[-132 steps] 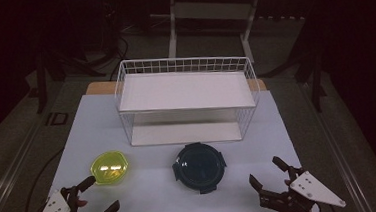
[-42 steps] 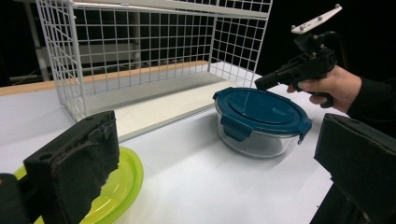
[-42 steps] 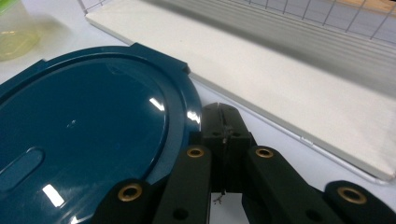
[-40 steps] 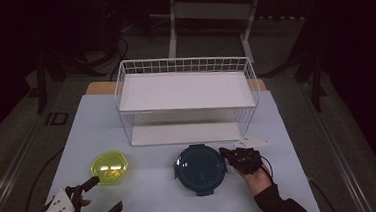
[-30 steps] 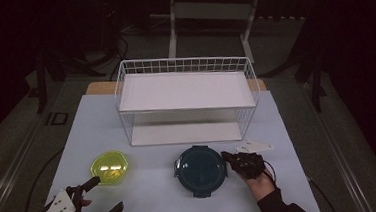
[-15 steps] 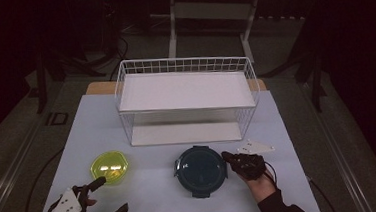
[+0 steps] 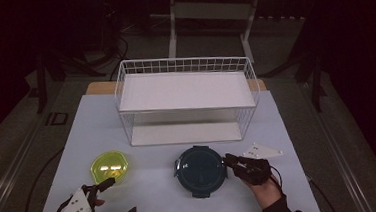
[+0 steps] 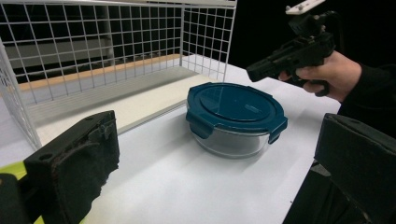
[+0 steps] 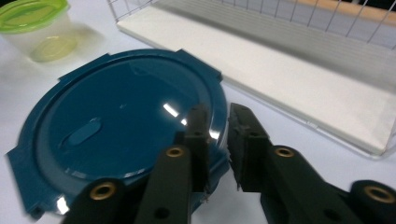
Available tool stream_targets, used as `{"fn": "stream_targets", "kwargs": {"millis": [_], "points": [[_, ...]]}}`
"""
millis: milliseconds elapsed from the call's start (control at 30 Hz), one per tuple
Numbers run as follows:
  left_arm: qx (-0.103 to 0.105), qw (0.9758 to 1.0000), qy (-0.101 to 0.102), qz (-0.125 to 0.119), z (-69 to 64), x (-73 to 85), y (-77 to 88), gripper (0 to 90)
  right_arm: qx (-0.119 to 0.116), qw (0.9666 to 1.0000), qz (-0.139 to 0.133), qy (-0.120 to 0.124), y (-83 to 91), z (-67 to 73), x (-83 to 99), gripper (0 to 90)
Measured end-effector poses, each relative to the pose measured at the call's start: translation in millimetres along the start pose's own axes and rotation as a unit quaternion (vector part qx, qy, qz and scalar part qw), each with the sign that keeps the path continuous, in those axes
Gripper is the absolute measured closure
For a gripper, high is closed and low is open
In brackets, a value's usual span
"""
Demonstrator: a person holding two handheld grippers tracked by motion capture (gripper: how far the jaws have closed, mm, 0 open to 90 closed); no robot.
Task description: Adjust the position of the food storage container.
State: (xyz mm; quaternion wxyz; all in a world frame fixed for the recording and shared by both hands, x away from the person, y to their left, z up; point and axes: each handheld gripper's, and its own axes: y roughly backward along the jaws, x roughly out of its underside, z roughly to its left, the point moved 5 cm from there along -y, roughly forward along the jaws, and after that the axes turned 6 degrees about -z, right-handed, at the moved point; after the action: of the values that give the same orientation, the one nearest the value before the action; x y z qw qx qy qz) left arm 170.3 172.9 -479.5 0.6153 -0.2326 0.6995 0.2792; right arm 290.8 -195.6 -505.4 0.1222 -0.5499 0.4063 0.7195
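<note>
Right gripper view: right tongs [image 9: 218,140] nearly shut, just been opening, straddling blue-lidded container [image 9: 121,116] rim.

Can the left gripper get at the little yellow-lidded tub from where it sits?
Probably yes. The left gripper sits just short of the yellow-lidded tub with its jaws wide apart, and only bare table lies between them.

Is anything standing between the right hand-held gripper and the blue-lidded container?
Nothing visible does. The right hand-held gripper is already at the near rim of the blue-lidded container, its jaws straddling the lid's edge with a narrow gap between them, having just been opening slightly.
</note>
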Motion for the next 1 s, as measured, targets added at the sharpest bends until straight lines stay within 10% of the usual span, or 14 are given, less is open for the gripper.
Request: {"fn": "stream_targets", "kwargs": {"millis": [467, 700, 767, 867, 1000], "points": [[0.005, 1.0000, 0.003, 0.005, -1.0, 2.3, -2.7, 0.0, -0.003, 0.9999, 0.006, -0.015, 25.2, 10.5, 19.7, 89.4], [0.018, 0.9996, 0.008, 0.017, -4.7, 1.0, -13.9, 0.0, -0.007, 0.9996, -0.024, -0.015, 33.6, 8.0, 13.3, 46.0], [0.022, 0.9995, 0.006, 0.021, -5.7, 0.0, -16.4, 0.0, -0.007, 0.9996, -0.024, -0.015, 33.6, 8.0, 13.3, 46.0], [0.040, 0.9989, 0.002, 0.025, -10.8, -10.4, -31.7, 0.0, -0.020, 0.9987, -0.046, 0.005, 36.8, 10.9, 7.4, 15.9], [0.056, 0.9980, 0.003, 0.029, -12.5, -18.1, -43.7, 0.0, -0.013, 0.9983, -0.057, 0.006, 40.1, 10.2, 3.1, 13.1]]}}
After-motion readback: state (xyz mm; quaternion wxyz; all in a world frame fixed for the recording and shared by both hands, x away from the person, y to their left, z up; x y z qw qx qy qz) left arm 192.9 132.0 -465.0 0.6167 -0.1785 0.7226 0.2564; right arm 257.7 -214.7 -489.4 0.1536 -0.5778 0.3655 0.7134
